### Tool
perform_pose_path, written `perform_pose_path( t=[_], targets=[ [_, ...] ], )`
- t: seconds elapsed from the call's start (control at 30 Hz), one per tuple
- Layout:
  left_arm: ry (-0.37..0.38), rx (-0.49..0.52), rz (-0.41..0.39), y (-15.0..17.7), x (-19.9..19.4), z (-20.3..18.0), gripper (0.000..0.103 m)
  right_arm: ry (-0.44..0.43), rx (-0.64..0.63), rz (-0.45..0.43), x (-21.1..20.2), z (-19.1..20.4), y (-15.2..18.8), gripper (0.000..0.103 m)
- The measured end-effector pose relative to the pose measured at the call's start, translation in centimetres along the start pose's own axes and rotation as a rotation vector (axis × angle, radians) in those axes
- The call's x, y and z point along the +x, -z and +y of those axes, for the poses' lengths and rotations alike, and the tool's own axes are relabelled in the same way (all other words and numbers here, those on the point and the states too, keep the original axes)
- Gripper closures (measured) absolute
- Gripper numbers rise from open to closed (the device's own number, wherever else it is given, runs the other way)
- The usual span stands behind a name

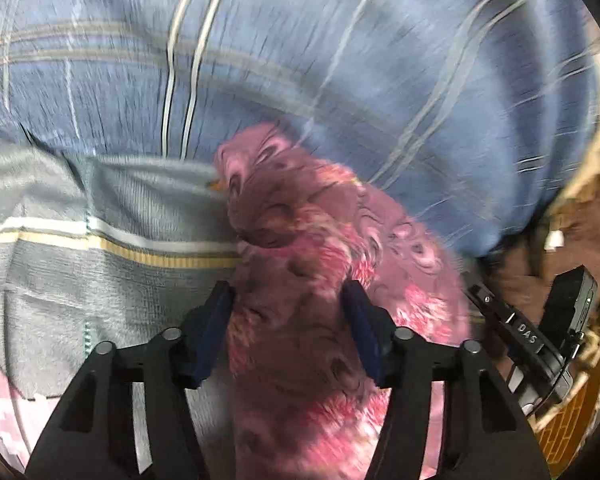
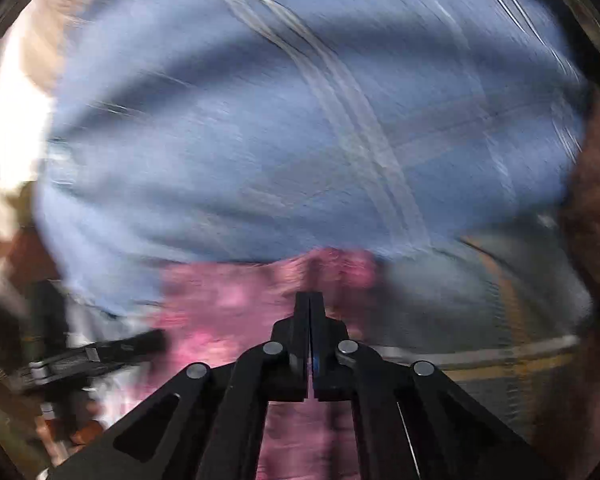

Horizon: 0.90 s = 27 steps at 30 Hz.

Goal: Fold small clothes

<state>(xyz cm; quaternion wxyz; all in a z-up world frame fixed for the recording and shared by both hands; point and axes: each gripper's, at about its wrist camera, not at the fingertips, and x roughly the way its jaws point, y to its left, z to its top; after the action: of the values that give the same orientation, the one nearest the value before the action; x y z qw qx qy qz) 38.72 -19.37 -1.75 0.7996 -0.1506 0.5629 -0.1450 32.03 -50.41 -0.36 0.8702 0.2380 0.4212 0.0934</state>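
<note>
Blue striped sheet point(image 1: 300, 60) fills upper frame. Pink garment point(image 1: 300, 280) bunched at lower centre: soft, light; take a hem. Left claw point(image 1: 286, 308) part-open astride it; right claw point(image 2: 309, 312) fully closed, grip unclear.

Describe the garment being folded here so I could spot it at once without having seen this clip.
On the blue striped bedsheet, beside a grey cloth with a yellow-white band, lies a crumpled pink garment. It alone carries a swirly pink-maroon print.
</note>
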Motion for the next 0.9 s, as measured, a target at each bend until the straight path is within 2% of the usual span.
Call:
perform_pose_path(
  t=[0.03, 0.07, 0.1, 0.17, 0.2, 0.23, 0.27, 0.3, 0.33, 0.37, 0.4, 0.43, 0.47, 0.53, 0.57, 0.6, 0.63, 0.7, 0.73, 0.77, 0.87, 0.9],
  targets=[
    [0.005, -0.018, 0.024, 0.0, 0.4, 0.3, 0.050, 0.048, 0.000, 0.035, 0.8, -0.7, 0.2, 0.103],
    [0.046, -0.039, 0.033, 0.2, -0.1, 0.7, 0.050, 0.069, 0.017, 0.052, 1.0, -1.3, 0.5, 0.101],
    [0.068, -0.036, 0.022, 0.3, -0.9, 0.9, 0.050, 0.016, 0.048, 0.019, -0.1, -1.9, 0.9, 0.095],
    [0.089, 0.001, -0.008, 1.3, -2.9, 1.0, 0.050, -0.137, 0.090, -0.015, -2.2, -2.2, 1.6, 0.094],
    [0.108, 0.015, -0.019, 2.2, -4.0, 1.1, 0.050, -0.210, 0.091, -0.002, -3.1, -1.9, 2.2, 0.086],
    [0.127, 0.021, -0.027, 2.9, -4.4, 0.7, 0.047, -0.243, 0.082, 0.008, -3.6, -1.6, 2.6, 0.079],
    [0.142, 0.020, -0.034, 4.0, -4.9, 0.9, 0.043, -0.262, 0.059, 0.021, -4.1, -1.0, 3.5, 0.059],
    [0.148, 0.017, -0.036, 5.1, -5.0, 1.0, 0.042, -0.260, 0.042, 0.037, -4.2, -0.4, 4.1, 0.044],
    [0.148, 0.020, -0.030, 6.0, -5.0, 1.1, 0.042, -0.245, 0.029, 0.052, -4.0, 0.1, 4.6, 0.043],
    [0.137, 0.019, -0.017, 6.9, -4.5, 0.9, 0.042, -0.225, 0.012, 0.072, -3.6, 0.6, 5.3, 0.043],
    [0.129, 0.013, 0.002, 7.6, -3.9, 0.6, 0.042, -0.178, -0.025, 0.095, -3.0, 1.1, 5.9, 0.052],
    [0.131, 0.002, 0.023, 8.4, -3.5, 0.6, 0.042, -0.113, -0.074, 0.094, -2.5, 1.2, 5.9, 0.064],
    [0.142, -0.010, 0.033, 9.3, -3.2, 0.6, 0.042, -0.063, -0.151, 0.071, -3.2, 2.1, 6.4, 0.089],
    [0.103, 0.010, 0.018, 10.0, -3.0, 0.3, 0.042, -0.006, -0.232, 0.002, -4.4, 2.9, 7.0, 0.091],
    [0.065, 0.035, 0.005, 10.2, -2.8, -0.1, 0.042, 0.090, -0.272, 0.031, -3.5, 2.7, 7.5, 0.093],
    [0.040, 0.046, 0.001, 10.2, -2.8, -0.5, 0.042, 0.127, -0.278, 0.072, -2.7, 2.4, 7.8, 0.093],
    [0.026, 0.035, -0.003, 10.3, -3.1, -0.8, 0.042, 0.124, -0.262, 0.072, -2.8, 2.0, 7.8, 0.093],
    [0.023, 0.045, -0.032, 10.8, -4.7, -1.2, 0.042, 0.029, -0.174, 0.012, -5.7, 1.4, 7.9, 0.086],
    [0.011, 0.058, -0.049, 11.3, -5.3, -1.4, 0.042, -0.029, -0.163, -0.011, -6.6, 1.9, 7.9, 0.086],
    [-0.010, 0.078, -0.078, 11.9, -6.2, -1.8, 0.042, -0.123, -0.167, -0.045, -8.6, 2.3, 8.6, 0.086],
    [-0.052, 0.138, -0.130, 13.8, -7.2, -3.1, 0.042, -0.235, -0.187, -0.065, -10.4, 3.8, 11.0, 0.076],
    [-0.067, 0.156, -0.137, 14.2, -7.4, -2.7, 0.042, -0.233, -0.190, -0.054, -10.3, 4.0, 11.6, 0.074]
  ],
)
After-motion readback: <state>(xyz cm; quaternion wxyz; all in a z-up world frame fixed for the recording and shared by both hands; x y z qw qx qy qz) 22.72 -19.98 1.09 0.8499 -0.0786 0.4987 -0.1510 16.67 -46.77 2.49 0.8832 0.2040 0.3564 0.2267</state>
